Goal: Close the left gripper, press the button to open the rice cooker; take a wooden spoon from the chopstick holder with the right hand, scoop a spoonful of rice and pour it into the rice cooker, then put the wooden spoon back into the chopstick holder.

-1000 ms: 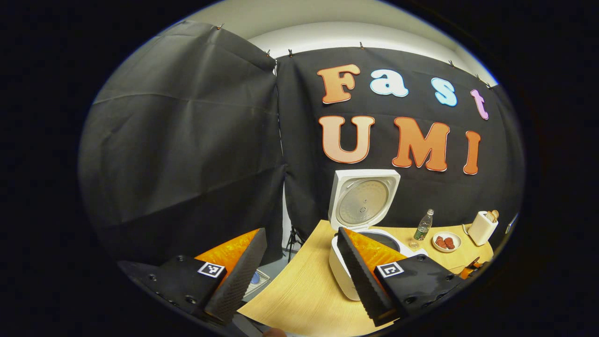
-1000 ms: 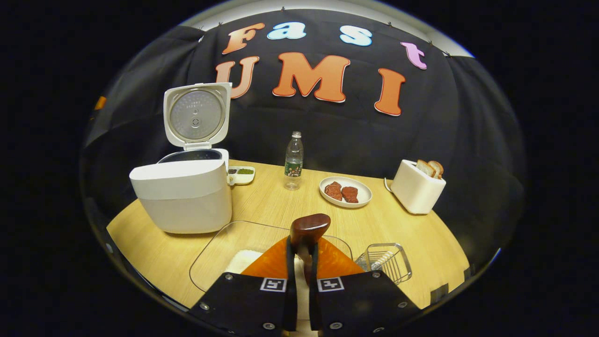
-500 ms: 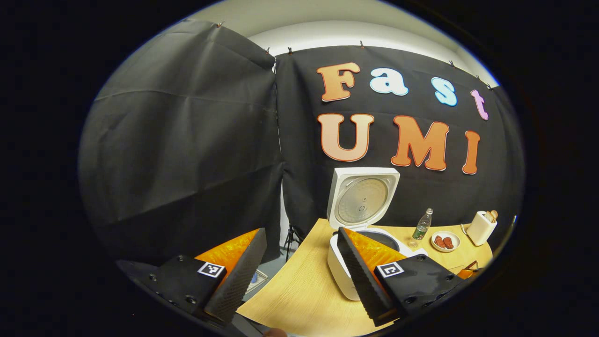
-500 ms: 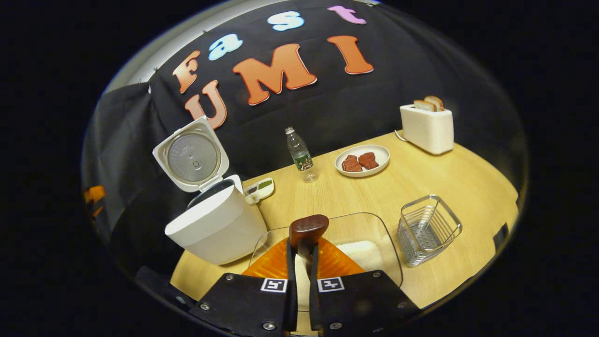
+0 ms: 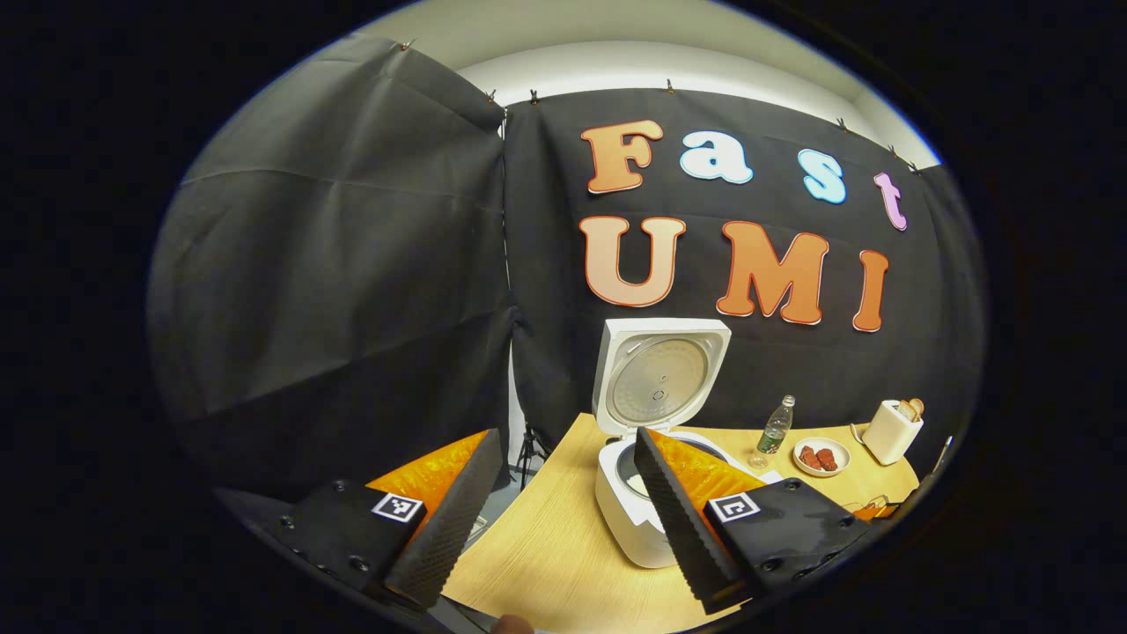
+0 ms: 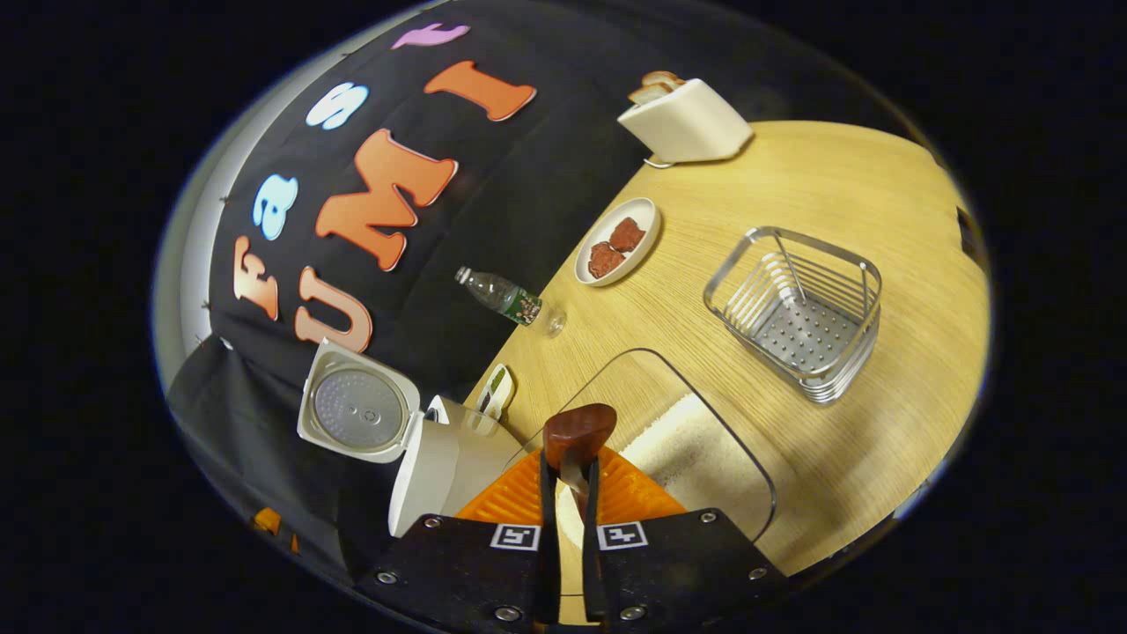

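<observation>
Holding the dark brown wooden spoon (image 6: 577, 431) clamped btw both fingers, the right gripper (image 6: 563, 493) is rolled to one side above the clear glass dish w/ white rice (image 6: 704, 449). Spoon bowl sticks out past the fingertips. White rice cooker (image 6: 431, 458) stands just beside the dish, lid up. Square wire chopstick holder (image 6: 797, 313) stands apart on the light wood table (image 6: 828, 185). Left gripper (image 5: 563, 493) hangs w/ fingers wide apart, nothing btw them, near the cooker.

One rice cooker (image 5: 629, 519), one bottle (image 6: 502, 296), two meat pieces (image 6: 615, 247).
</observation>
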The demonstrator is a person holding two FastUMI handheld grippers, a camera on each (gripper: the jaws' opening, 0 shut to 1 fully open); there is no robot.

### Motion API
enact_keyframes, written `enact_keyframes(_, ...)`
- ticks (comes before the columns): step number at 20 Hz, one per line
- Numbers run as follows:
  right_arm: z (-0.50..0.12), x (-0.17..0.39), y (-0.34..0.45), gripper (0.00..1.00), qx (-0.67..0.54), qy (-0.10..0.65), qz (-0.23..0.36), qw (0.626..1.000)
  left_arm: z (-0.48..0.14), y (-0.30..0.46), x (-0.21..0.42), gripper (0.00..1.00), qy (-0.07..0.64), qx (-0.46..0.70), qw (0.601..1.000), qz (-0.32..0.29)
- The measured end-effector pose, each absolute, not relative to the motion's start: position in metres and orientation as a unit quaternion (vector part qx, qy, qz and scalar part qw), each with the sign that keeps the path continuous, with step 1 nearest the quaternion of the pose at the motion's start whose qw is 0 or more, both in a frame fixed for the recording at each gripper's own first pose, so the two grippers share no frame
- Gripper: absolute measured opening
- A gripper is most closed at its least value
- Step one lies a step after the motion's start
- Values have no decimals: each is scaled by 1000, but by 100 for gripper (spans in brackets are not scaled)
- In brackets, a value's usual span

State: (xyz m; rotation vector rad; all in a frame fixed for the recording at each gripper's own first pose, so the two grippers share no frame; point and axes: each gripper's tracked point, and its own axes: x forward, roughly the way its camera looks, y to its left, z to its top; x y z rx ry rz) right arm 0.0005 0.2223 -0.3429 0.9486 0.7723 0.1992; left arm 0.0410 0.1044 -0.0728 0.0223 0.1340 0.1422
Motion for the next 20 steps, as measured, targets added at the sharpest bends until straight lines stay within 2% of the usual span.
enact_keyframes(14,-289,12,177,10,593,337,60,729,-49,99,43,100,42,7,997,59)
enact_keyframes(20,-242,29,181,9,599,319,75,731,-46,92,43,100,38,0,998,46)
